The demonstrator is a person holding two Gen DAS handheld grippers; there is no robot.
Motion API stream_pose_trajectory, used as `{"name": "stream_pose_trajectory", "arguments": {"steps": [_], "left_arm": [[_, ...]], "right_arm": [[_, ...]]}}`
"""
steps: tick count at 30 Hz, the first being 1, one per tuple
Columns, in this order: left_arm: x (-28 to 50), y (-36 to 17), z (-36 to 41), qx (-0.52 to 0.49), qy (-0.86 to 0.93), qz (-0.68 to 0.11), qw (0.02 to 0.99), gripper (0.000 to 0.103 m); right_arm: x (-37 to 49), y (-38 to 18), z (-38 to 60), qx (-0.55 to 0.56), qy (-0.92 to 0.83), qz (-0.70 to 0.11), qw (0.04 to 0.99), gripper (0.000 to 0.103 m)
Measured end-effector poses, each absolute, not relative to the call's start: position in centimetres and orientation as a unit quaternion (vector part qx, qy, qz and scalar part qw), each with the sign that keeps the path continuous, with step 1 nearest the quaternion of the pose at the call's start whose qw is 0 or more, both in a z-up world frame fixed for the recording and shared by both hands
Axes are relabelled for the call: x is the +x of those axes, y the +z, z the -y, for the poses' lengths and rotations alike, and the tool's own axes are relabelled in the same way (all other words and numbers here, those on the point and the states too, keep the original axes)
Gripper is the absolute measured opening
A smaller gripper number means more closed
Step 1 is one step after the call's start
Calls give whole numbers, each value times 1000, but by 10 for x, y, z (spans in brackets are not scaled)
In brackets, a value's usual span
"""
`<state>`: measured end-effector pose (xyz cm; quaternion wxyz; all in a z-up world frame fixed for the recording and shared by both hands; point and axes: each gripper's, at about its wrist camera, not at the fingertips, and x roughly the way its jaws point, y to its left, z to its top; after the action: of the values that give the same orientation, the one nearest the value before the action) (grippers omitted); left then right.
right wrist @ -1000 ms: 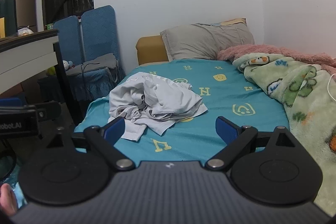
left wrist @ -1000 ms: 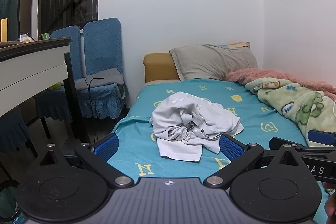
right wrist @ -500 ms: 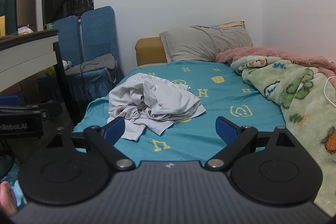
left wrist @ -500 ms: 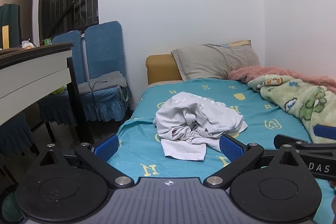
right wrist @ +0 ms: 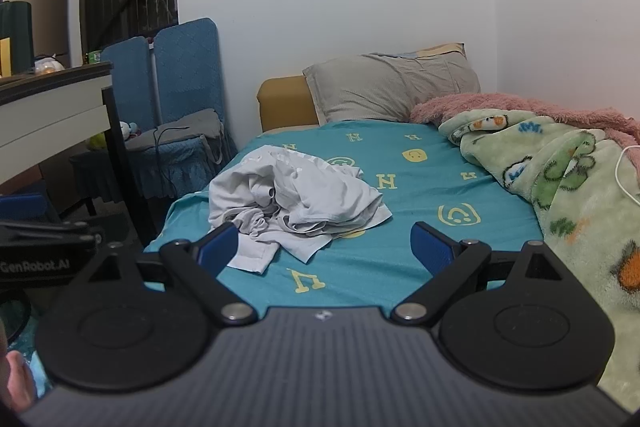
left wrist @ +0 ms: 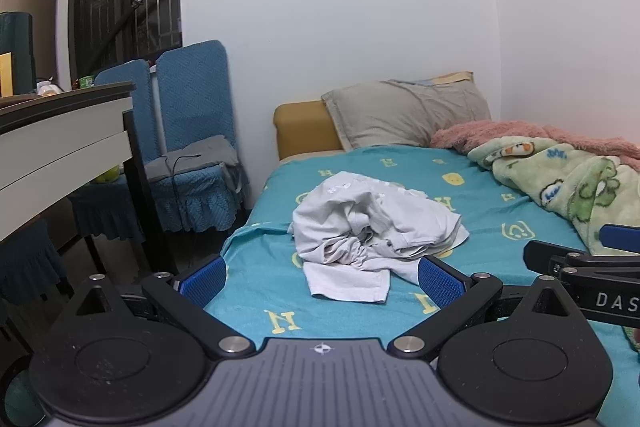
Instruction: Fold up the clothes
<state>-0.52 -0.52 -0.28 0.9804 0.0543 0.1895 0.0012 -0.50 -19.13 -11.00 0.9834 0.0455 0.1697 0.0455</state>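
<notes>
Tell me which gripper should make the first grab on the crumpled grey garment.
Probably left. The left gripper is open with the grey garment centred between its fingers; the right gripper, also open, sees it off toward its left finger.

The crumpled grey garment (left wrist: 372, 227) hides its own shape — sleeves or legs, unclear.

On my screen the crumpled shirt (left wrist: 368, 223) is pale grey-white. The bed sheet (right wrist: 420, 195) under it is teal, with yellow letters and yellow smiley faces. The pillow (left wrist: 404, 111) is beige-grey, and the headboard (left wrist: 304, 129) is mustard yellow. One blanket (right wrist: 560, 183) is light green with cartoon animals, the other blanket (right wrist: 532, 107) is fluffy pink. The chair covers (left wrist: 188, 95) are quilted blue. My gripper pads (left wrist: 202, 281) are blue on black arms.
</notes>
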Motion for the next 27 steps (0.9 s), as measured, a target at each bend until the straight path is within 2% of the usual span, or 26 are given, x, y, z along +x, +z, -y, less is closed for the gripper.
{"name": "stream_pose_trajectory", "arguments": {"steps": [18, 23, 25, 27], "left_arm": [[-4, -1, -3, 34, -12, -183, 982, 103], [-1, 3, -3, 54, 24, -181, 982, 103], [-1, 6, -7, 54, 35, -180, 981, 103], [-3, 9, -17, 41, 42, -180, 982, 103]], "right_arm": [[-6, -115, 193, 54, 47, -173, 982, 94], [-4, -117, 198, 76, 59, -176, 980, 94], [12, -116, 193, 70, 68, -189, 977, 92], [27, -115, 188, 64, 76, -201, 975, 85]]}}
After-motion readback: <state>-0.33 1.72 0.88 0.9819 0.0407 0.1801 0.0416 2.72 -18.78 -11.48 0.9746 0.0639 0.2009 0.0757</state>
